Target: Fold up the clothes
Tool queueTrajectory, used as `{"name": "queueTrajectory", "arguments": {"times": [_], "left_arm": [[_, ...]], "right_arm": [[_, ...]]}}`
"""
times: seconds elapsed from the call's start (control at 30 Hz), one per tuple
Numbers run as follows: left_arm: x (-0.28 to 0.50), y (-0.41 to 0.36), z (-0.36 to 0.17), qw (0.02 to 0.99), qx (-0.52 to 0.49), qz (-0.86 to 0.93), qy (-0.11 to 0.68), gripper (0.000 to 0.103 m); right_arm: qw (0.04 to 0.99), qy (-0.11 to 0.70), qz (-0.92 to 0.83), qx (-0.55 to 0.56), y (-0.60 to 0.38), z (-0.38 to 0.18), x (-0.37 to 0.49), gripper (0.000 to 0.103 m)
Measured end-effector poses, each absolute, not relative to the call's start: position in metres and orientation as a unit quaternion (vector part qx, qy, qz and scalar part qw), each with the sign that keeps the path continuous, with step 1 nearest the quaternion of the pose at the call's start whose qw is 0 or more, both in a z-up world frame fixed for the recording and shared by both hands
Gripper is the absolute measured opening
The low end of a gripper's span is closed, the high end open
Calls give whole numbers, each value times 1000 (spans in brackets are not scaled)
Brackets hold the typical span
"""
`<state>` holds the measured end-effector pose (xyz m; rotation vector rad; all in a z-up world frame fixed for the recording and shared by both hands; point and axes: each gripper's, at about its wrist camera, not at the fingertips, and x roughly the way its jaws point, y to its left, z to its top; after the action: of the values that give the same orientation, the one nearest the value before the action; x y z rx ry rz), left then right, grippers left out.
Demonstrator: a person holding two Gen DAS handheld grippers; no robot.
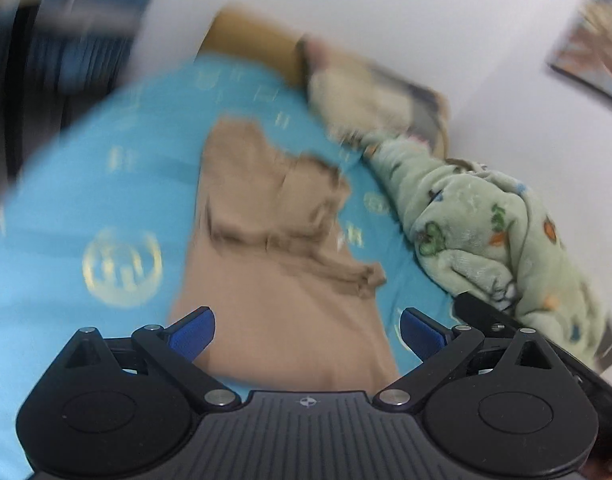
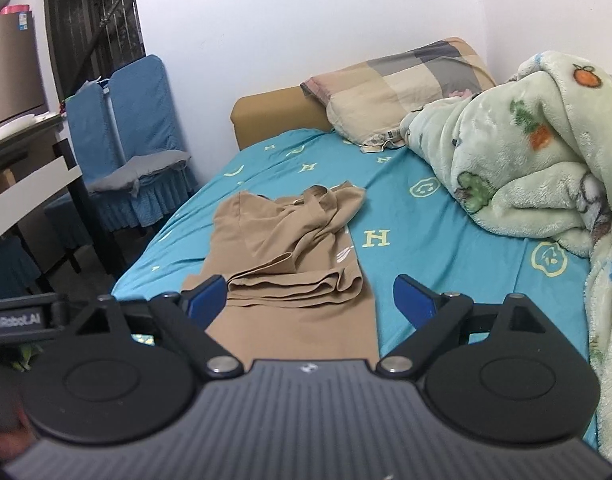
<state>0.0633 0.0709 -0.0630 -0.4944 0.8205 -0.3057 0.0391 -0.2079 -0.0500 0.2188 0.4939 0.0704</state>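
Observation:
A tan garment (image 2: 290, 256) lies partly folded on the blue bed sheet (image 2: 445, 240), its upper part bunched and its lower part flat. It also shows, blurred, in the left wrist view (image 1: 274, 220). My left gripper (image 1: 306, 334) is open and empty, hovering above the garment's near end. My right gripper (image 2: 311, 300) is open and empty above the same near end. The other gripper's body shows at the left edge of the right wrist view (image 2: 22, 316).
A green fleece blanket (image 2: 545, 152) is heaped on the bed's right side. A checked pillow (image 2: 401, 84) lies at the tan headboard (image 2: 266, 116). Blue-covered chairs (image 2: 138, 136) and a table (image 2: 30, 176) stand left of the bed.

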Motion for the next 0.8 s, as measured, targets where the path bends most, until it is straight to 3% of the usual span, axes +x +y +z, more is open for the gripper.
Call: {"name": "queueTrajectory", "arguments": {"times": [0.23, 0.33, 0.47, 0.53, 0.6, 0.7, 0.8], "left_arm": [[87, 91, -130, 783, -380, -98, 483, 96], [92, 103, -151, 751, -449, -77, 478, 95], [97, 110, -157, 751, -479, -47, 451, 83], [100, 111, -160, 758, -473, -37, 447, 70], [101, 111, -161, 765, -462, -25, 448, 44], [98, 115, -166, 759, -467, -10, 453, 13], [94, 120, -166, 758, -478, -15, 444, 8]], "right_arm": [[961, 249, 22, 115, -211, -54, 42, 92], [960, 253, 16, 119, -211, -57, 44, 92], [959, 257, 16, 119, -211, -59, 45, 92], [959, 257, 15, 115, -210, -60, 46, 92], [959, 258, 15, 114, -210, -61, 46, 92], [957, 263, 15, 125, -211, -63, 47, 92], [942, 285, 30, 178, -216, -72, 52, 92]]}}
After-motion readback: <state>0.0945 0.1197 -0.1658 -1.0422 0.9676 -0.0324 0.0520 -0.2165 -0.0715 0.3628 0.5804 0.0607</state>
